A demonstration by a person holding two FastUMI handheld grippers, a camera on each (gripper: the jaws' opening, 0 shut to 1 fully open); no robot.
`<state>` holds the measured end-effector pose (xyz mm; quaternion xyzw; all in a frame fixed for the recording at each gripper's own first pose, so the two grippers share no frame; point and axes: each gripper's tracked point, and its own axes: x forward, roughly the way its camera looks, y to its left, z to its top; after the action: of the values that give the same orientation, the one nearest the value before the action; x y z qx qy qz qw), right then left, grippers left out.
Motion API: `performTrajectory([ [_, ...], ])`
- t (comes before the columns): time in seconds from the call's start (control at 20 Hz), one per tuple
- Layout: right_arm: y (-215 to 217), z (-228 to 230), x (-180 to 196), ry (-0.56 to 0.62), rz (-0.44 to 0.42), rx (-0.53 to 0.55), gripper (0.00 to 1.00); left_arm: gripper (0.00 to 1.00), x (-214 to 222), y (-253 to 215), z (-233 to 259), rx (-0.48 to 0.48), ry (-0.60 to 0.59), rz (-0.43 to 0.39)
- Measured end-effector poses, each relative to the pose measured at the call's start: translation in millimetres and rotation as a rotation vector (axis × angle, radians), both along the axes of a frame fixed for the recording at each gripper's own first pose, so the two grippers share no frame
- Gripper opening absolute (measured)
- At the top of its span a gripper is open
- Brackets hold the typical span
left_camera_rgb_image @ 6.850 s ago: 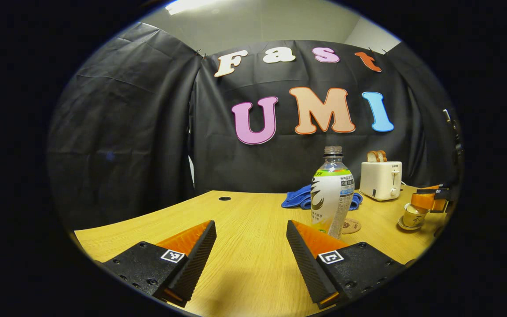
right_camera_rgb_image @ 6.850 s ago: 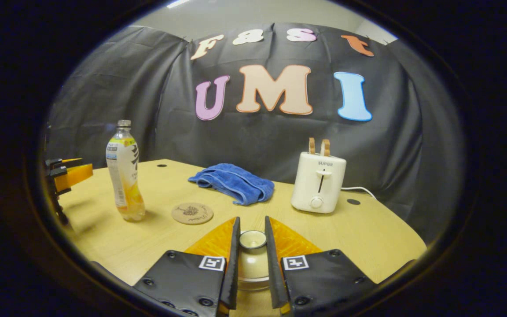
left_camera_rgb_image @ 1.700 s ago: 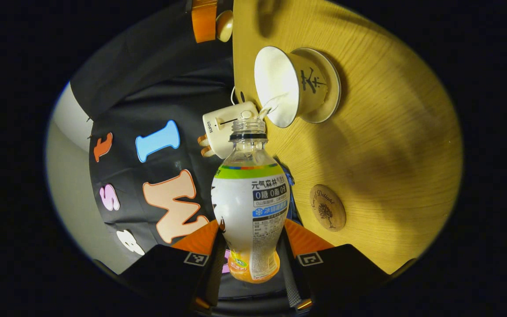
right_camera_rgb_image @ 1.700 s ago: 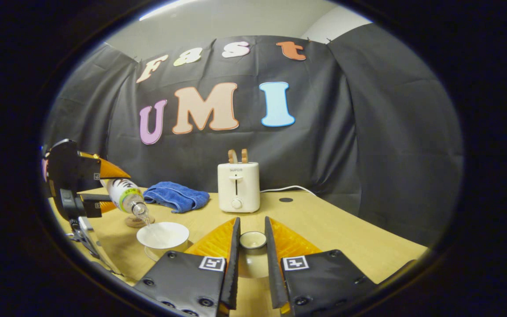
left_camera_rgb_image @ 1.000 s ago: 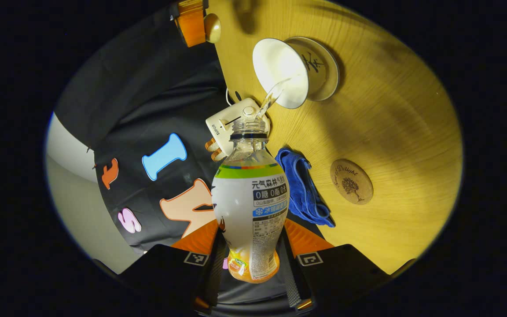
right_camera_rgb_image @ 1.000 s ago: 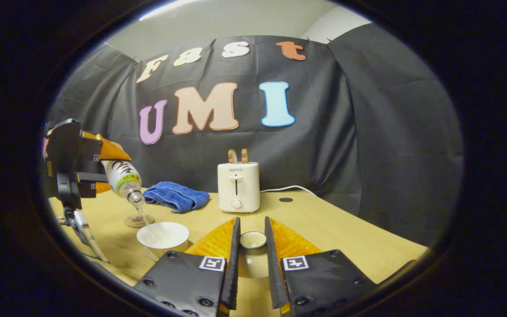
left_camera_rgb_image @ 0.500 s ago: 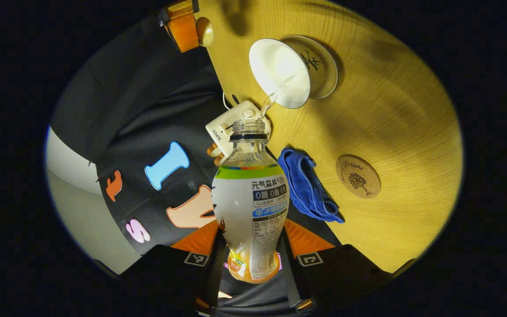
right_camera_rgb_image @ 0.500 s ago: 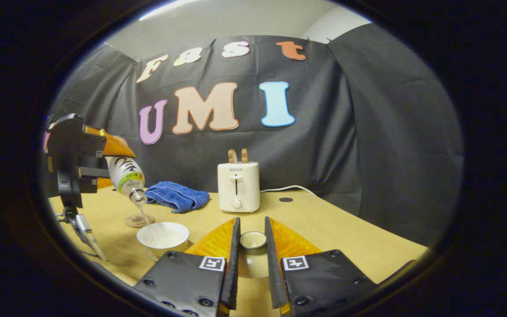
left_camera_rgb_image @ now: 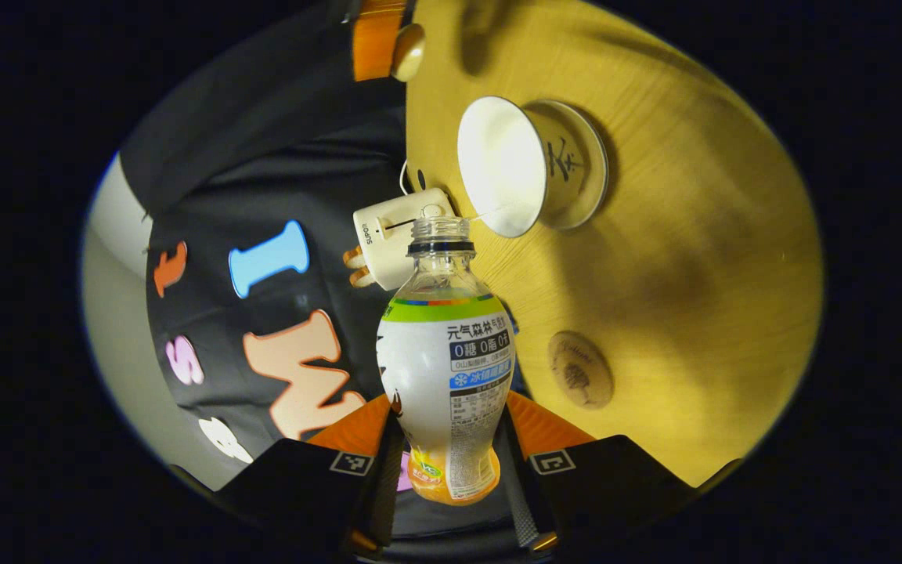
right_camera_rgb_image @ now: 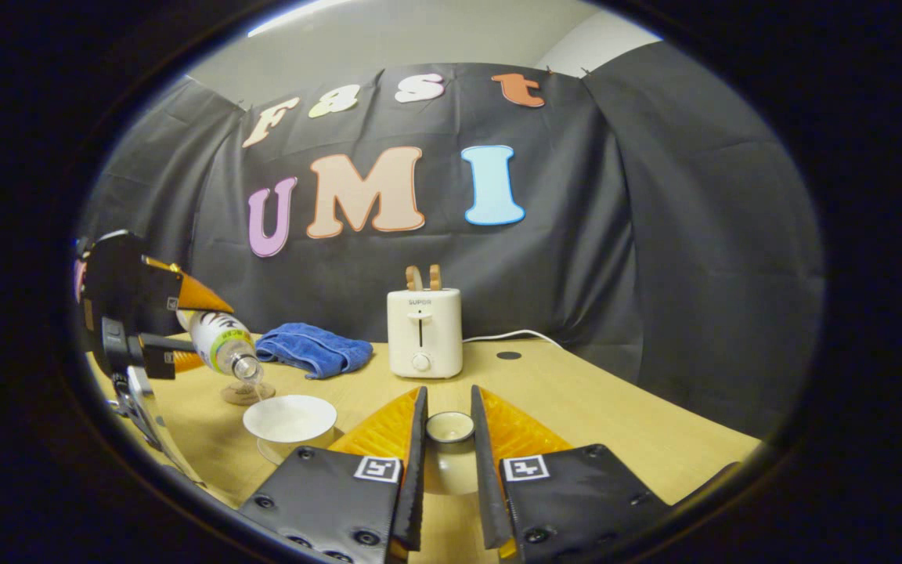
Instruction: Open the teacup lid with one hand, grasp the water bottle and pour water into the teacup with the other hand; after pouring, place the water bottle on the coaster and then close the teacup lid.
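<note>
My left gripper is shut on the water bottle, which is tipped on its side with its open mouth just above the rim of the white teacup on its saucer. Only a thin trickle leaves the mouth. In the right gripper view the tilted water bottle and the left gripper hang over the uncovered teacup. My right gripper is shut on the knob of the teacup lid, held above the table to the right of the cup. The round cork coaster lies bare on the wooden table.
A white toaster with bread slices stands at the back of the table, its cord trailing right. A blue cloth lies left of it, behind the coaster. The other gripper with the lid shows at the top of the left gripper view.
The bottle has tilted back toward level and dropped lower over the cup in the last half second; the stream has thinned to a trickle. The right gripper with the lid has stayed still.
</note>
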<state>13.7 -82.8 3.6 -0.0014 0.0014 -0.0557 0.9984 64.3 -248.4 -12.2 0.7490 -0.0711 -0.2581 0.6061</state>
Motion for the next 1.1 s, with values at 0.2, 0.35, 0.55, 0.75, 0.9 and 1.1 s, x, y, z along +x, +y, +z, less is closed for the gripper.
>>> performTrajectory([
  [0.2,0,0,0,-0.001,0.000,0.000,0.33,0.57,-15,-1,-19,-0.339,0.234,0.078],
  [0.35,-1,0,1,-0.001,-0.004,0.000,0.32,0.57,-10,-2,-8,-0.604,0.353,0.134],
  [0.55,-2,1,0,-0.003,-0.013,-0.001,0.32,0.57,9,13,8,-0.945,0.488,0.193],
  [0.75,-5,1,-1,-0.005,-0.026,-0.001,0.32,0.56,29,26,21,-1.237,0.543,0.195],
  [0.9,-5,2,-1,-0.006,-0.032,-0.001,0.32,0.57,38,26,16,-1.378,0.605,0.193],
  [1.1,-6,2,-1,-0.005,-0.034,-0.002,0.32,0.57,39,18,8,-1.460,0.663,0.180],
])
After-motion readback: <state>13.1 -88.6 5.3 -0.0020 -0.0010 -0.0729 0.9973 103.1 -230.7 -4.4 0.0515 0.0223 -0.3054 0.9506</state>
